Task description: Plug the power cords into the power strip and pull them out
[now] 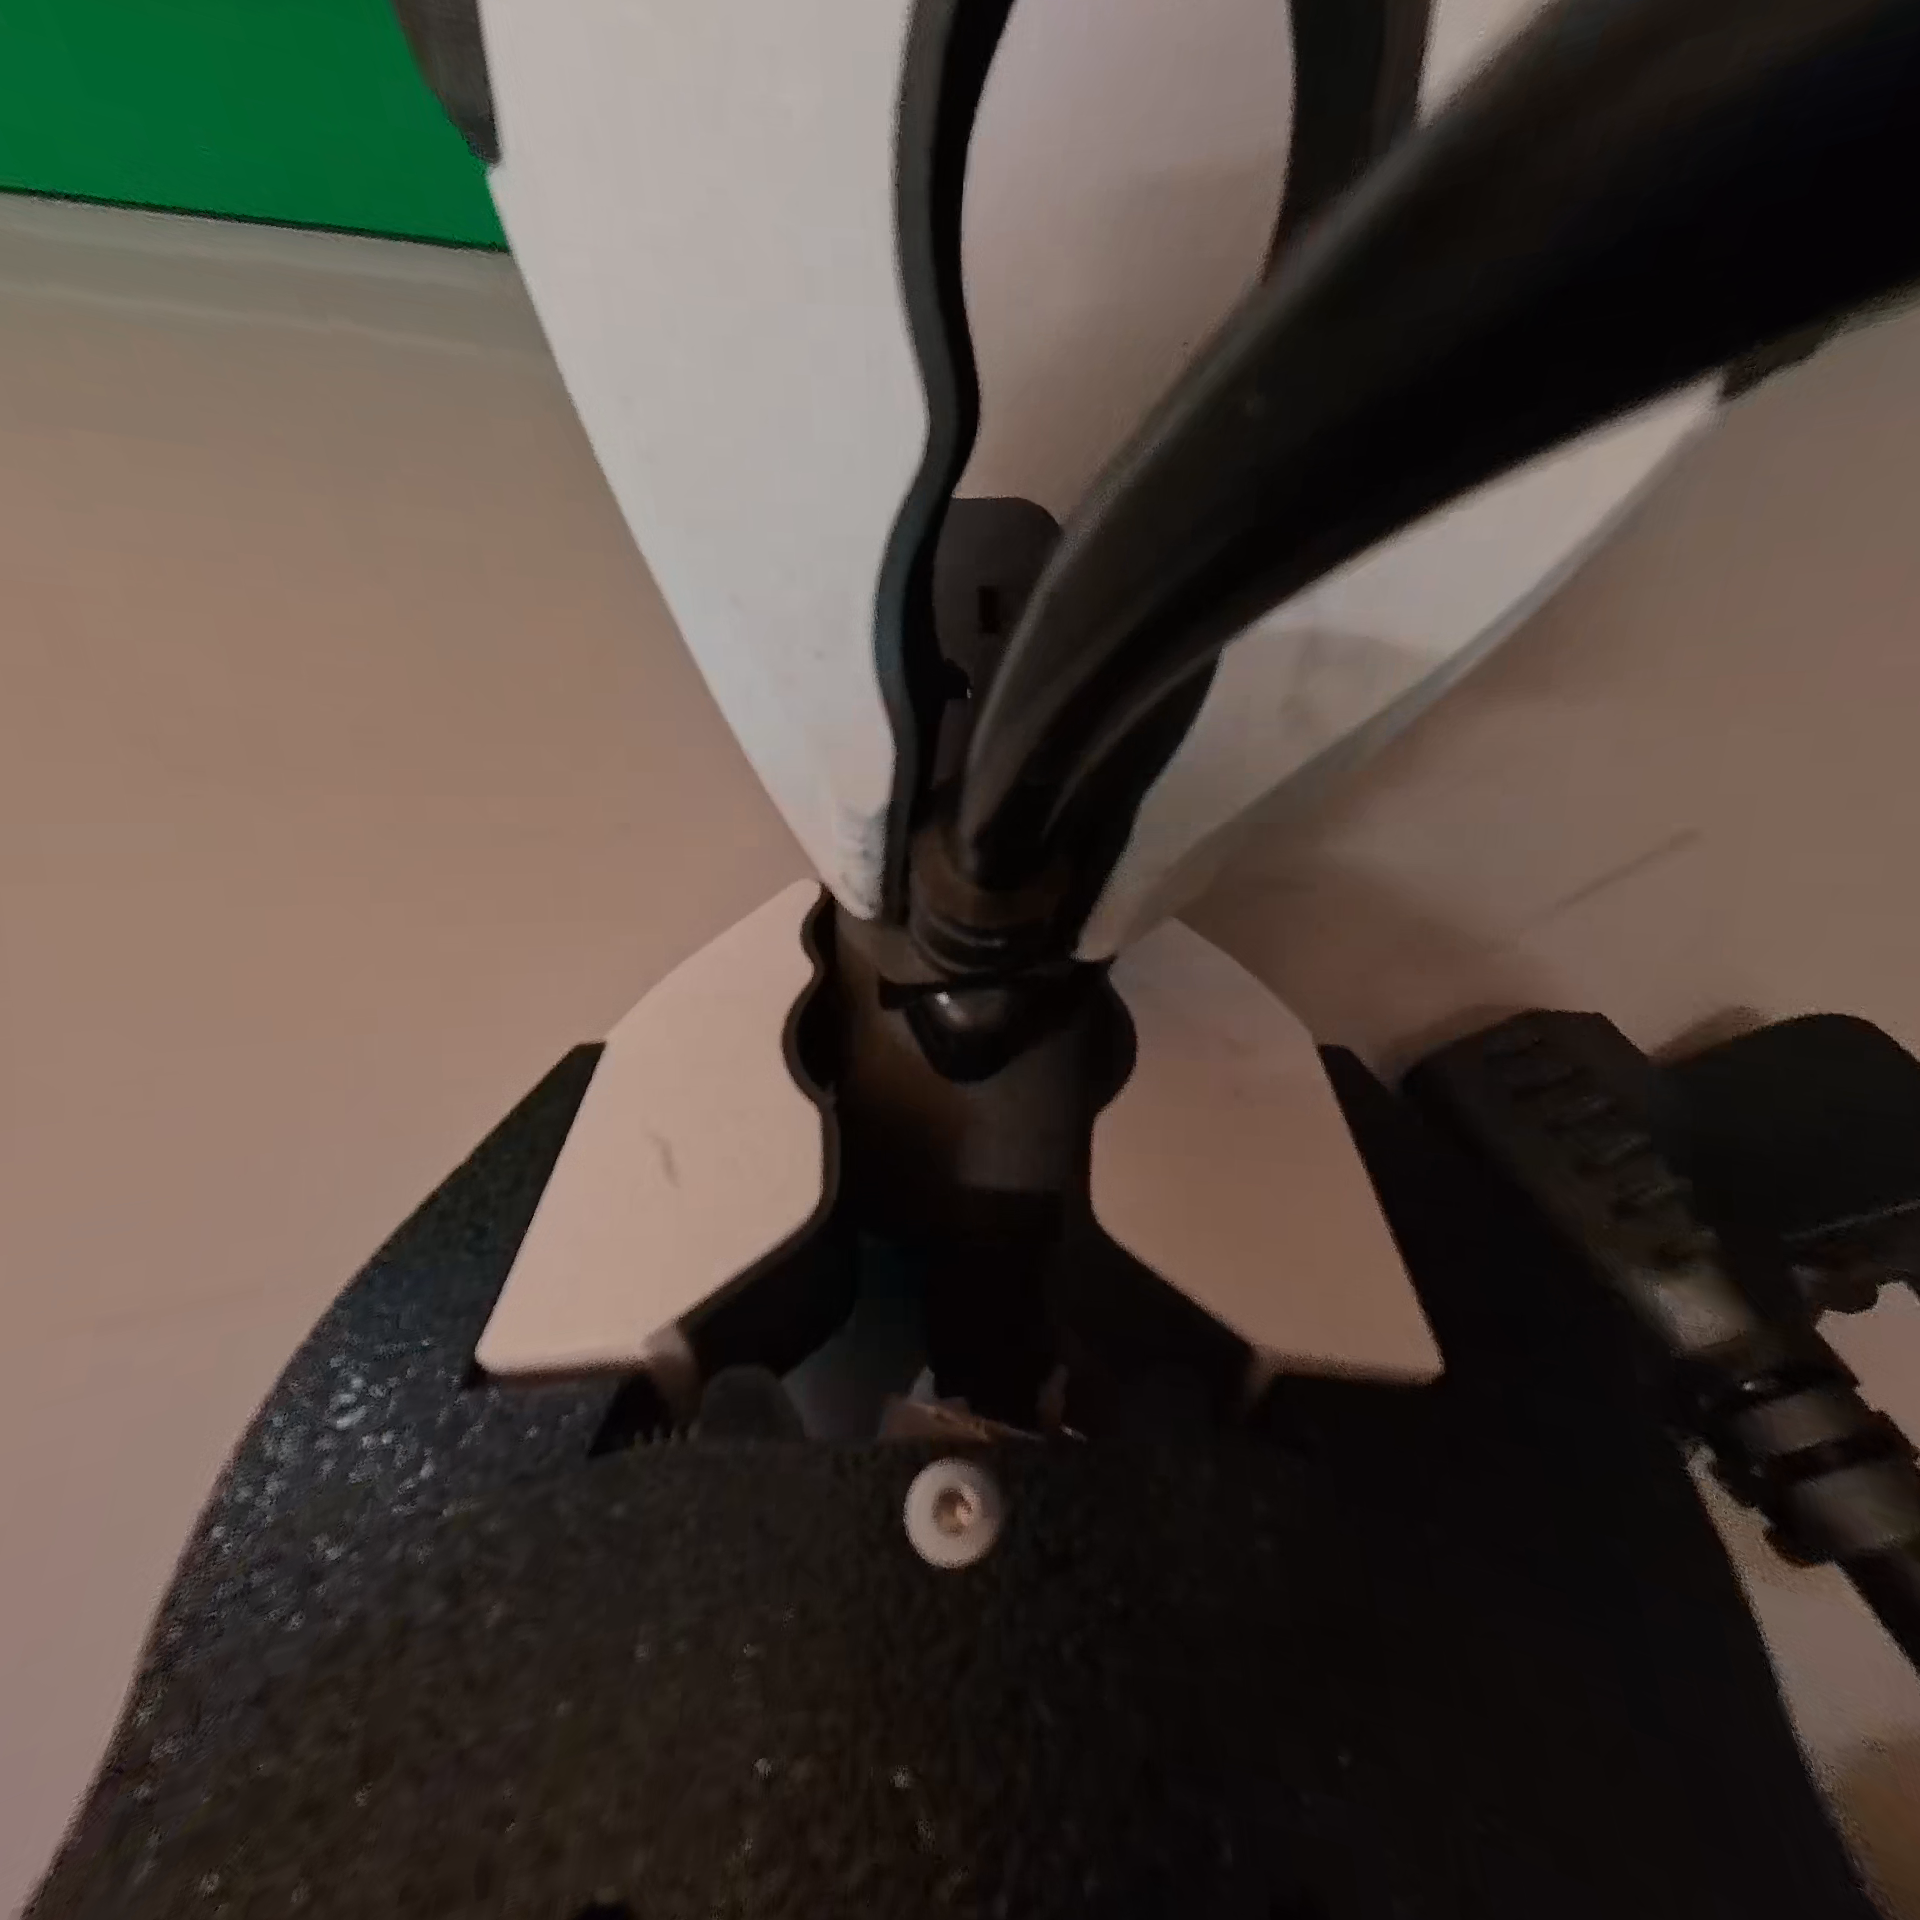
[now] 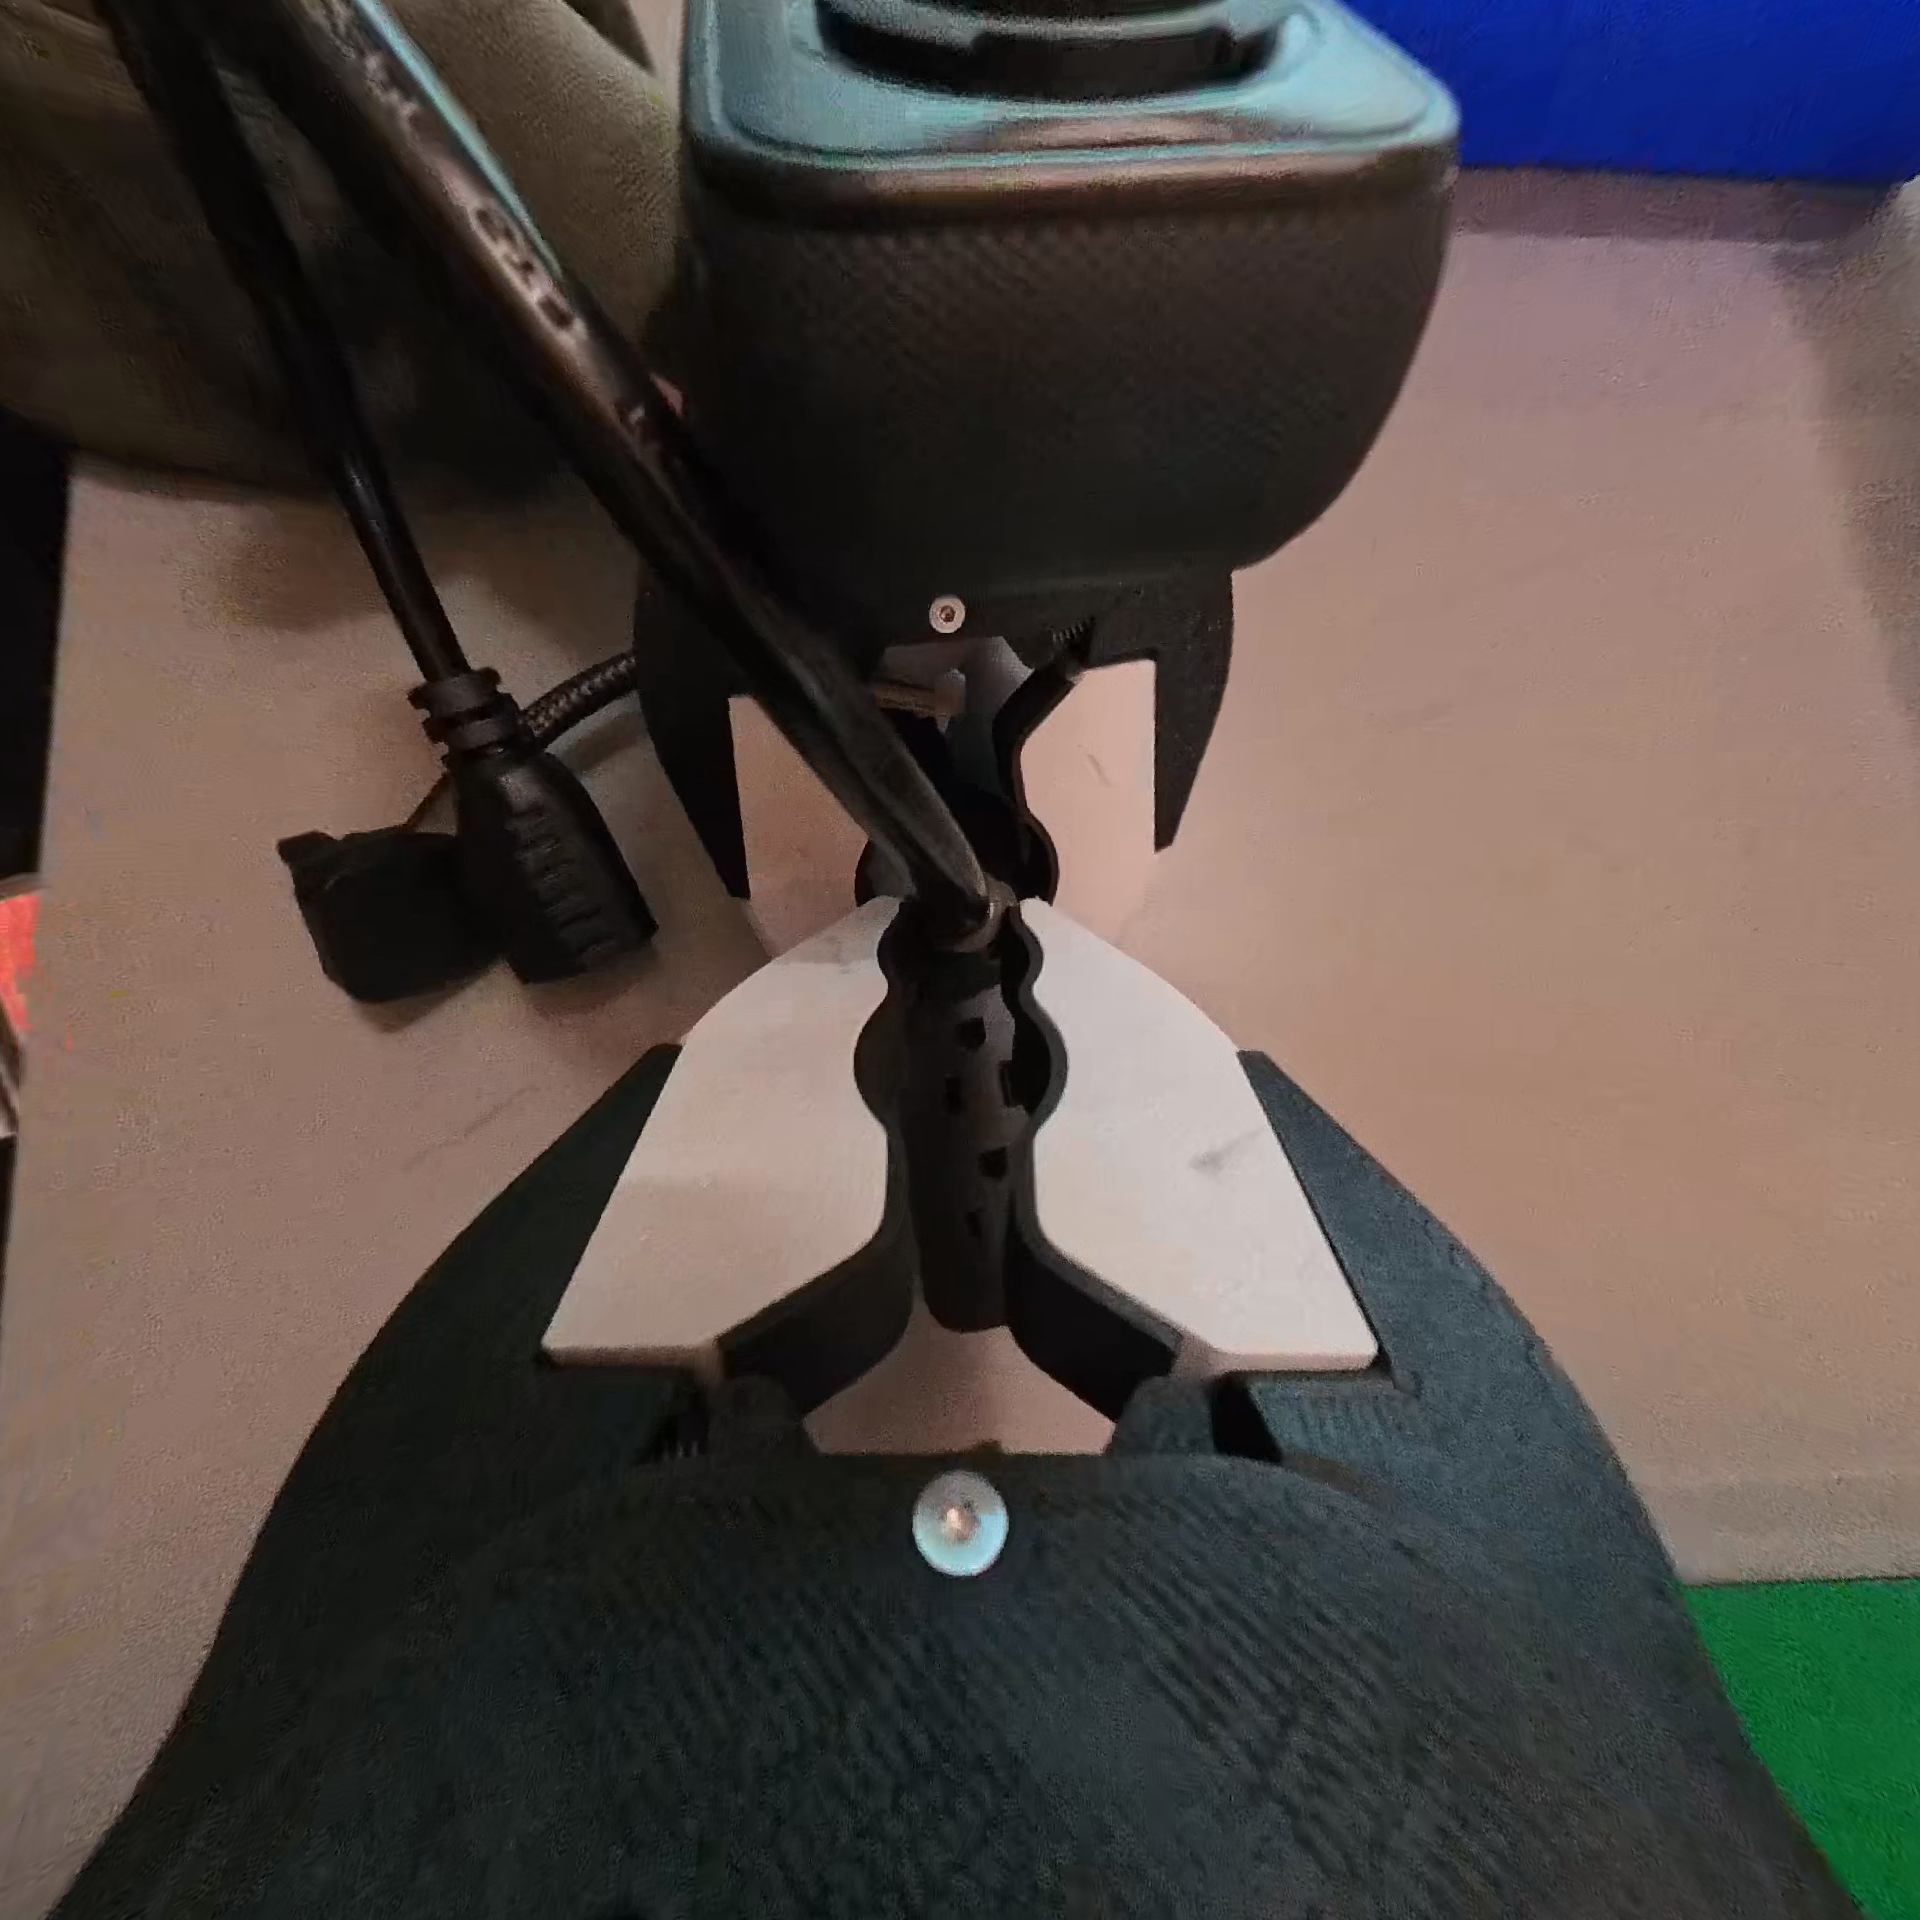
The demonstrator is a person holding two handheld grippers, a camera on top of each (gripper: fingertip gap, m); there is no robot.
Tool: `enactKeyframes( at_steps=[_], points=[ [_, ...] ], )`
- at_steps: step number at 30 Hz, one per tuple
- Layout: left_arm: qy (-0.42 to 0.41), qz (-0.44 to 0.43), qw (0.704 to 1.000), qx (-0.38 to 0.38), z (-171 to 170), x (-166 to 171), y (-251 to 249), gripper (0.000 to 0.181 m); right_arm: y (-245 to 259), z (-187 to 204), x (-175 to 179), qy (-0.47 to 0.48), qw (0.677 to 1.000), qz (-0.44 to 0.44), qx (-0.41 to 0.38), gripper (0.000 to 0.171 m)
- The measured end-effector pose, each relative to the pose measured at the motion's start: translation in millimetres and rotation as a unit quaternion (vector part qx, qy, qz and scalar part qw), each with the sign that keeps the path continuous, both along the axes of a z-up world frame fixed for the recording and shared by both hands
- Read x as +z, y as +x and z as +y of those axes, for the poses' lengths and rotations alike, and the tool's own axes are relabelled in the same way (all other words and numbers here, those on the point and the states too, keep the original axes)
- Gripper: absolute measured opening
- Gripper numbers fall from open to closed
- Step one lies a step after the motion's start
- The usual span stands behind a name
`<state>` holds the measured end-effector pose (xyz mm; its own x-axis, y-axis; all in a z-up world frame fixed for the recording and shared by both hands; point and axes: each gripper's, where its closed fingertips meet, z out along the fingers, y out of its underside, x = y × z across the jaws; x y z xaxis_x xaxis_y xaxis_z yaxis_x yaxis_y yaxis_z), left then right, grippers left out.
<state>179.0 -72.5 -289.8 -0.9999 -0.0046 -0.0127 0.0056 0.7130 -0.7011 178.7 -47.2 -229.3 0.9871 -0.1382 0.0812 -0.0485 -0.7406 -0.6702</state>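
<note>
**Pale Tabletop Edged with Green and Blue**

A smooth, pinkish-beige surface (image 1: 312, 727) fills most of both views, matte and evenly lit, with faint dark scuff marks (image 1: 1621, 862) on it. In the left wrist view, a bright green area (image 1: 208, 104) lies beyond the surface's far edge at the upper left, met along a straight line. In the right wrist view, a green patch (image 2: 1808, 1745) shows at the lower right corner, and a saturated blue panel (image 2: 1683, 83) spans the upper right. At the upper left of that view sits a dull olive-brown mass (image 2: 156, 260), too blurred to identify. Soft shadows fall on the beige surface.
</note>
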Motion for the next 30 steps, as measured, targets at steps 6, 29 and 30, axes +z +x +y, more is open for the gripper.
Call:
enactKeyframes(
  at_steps=[6,29,30],
  points=[
    [-0.009,0.016,0.998,-0.065,16.1,1.0,32.7,0.045,35.7,17.0,0.0,-0.022,0.999,0.024,0.033,0.016],
    [-0.007,0.007,1.000,0.017,31.3,0.2,40.9,0.045,39.4,35.8,-0.7,0.036,0.997,0.065,-0.020,0.016],
    [-0.007,0.007,1.000,0.021,32.2,0.0,41.4,0.047,39.2,35.4,-0.8,0.039,0.997,0.065,-0.024,0.016]
  ],
)
